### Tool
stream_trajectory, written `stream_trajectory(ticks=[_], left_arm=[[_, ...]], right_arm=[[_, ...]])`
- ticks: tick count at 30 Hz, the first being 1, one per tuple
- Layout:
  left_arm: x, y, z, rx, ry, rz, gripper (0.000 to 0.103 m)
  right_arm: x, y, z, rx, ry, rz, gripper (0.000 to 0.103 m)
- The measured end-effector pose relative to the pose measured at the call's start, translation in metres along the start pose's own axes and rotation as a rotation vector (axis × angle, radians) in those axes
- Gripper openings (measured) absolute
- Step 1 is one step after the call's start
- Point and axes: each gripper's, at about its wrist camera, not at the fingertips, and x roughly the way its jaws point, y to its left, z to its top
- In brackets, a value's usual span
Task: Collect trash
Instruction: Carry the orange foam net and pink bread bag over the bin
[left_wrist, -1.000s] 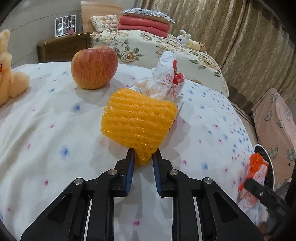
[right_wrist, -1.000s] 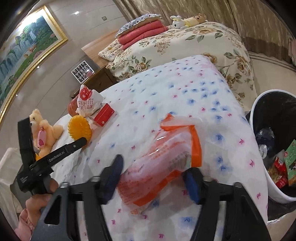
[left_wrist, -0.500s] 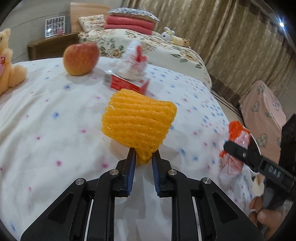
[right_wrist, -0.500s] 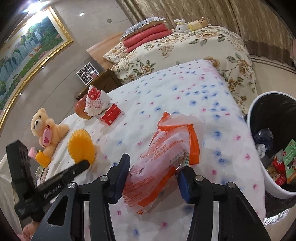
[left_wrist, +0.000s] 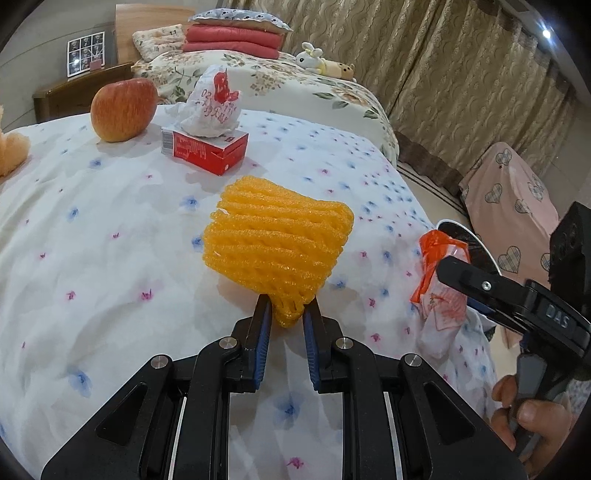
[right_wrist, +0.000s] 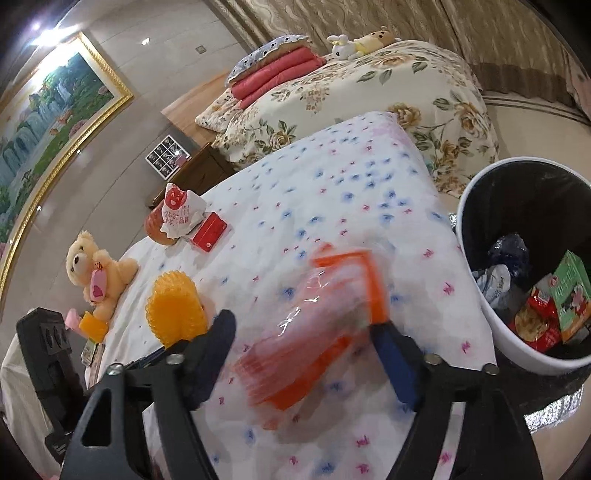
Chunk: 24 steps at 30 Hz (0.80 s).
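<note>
Two beds fill the room: the near one under a white sheet (left_wrist: 110, 236) dotted with blue and pink flowers, and behind it one bed with a floral cover (right_wrist: 388, 99) bearing a stack of red blankets and two small plush toys. Patterned curtains (left_wrist: 461, 81) hang along the wall, one gold-framed landscape painting (right_wrist: 55, 129) hangs on another, and one wooden nightstand (left_wrist: 74, 96) stands by the headboard.

Beside the near bed stands one white trash bin (right_wrist: 476, 295) with a black liner, already holding several wrappers and a green box.

On the sheet sit one teddy bear (right_wrist: 96, 273), one apple (left_wrist: 123, 109), one red box (left_wrist: 207, 149) and one crumpled white wrapper (left_wrist: 212, 107) resting on top of that box.

The left gripper (left_wrist: 286, 325) is clamped on the bottom corner of one orange foam fruit net (left_wrist: 277, 243), held above the sheet.

The right gripper (right_wrist: 303, 354) has just been opening; its jaws stand wide, with one orange and clear plastic bag (right_wrist: 321, 328), blurred, between them near the bed's edge beside the bin. Whether the pads touch it cannot be told.
</note>
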Motion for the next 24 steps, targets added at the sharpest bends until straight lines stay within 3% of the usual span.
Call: stream_trajectory(ticks=[9, 10, 11, 13, 14, 24], left_arm=[[0.000, 0.003, -0.006, -0.007, 0.006, -0.016, 0.016], [-0.001, 0.003, -0.007, -0.007, 0.006, -0.018, 0.016], [-0.001, 0.003, -0.007, -0.007, 0.006, -0.018, 0.016], [-0.003, 0.002, -0.008, -0.006, 0.005, -0.021, 0.016], [-0.003, 0.001, -0.009, -0.006, 0.005, -0.023, 0.016], [-0.006, -0.017, -0.011, 0.031, 0.005, -0.045, 0.016]], right_arm=[[-0.009, 0.003, -0.023, -0.003, -0.031, -0.050, 0.077], [-0.008, 0.004, -0.022, -0.017, -0.035, -0.064, 0.073], [-0.007, 0.005, -0.021, -0.025, -0.035, -0.070, 0.058], [-0.004, 0.005, -0.017, -0.035, -0.024, -0.071, 0.041], [-0.004, 0.005, -0.017, -0.042, -0.024, -0.071, 0.039], [-0.018, -0.002, -0.014, -0.085, -0.049, -0.071, 0.036]])
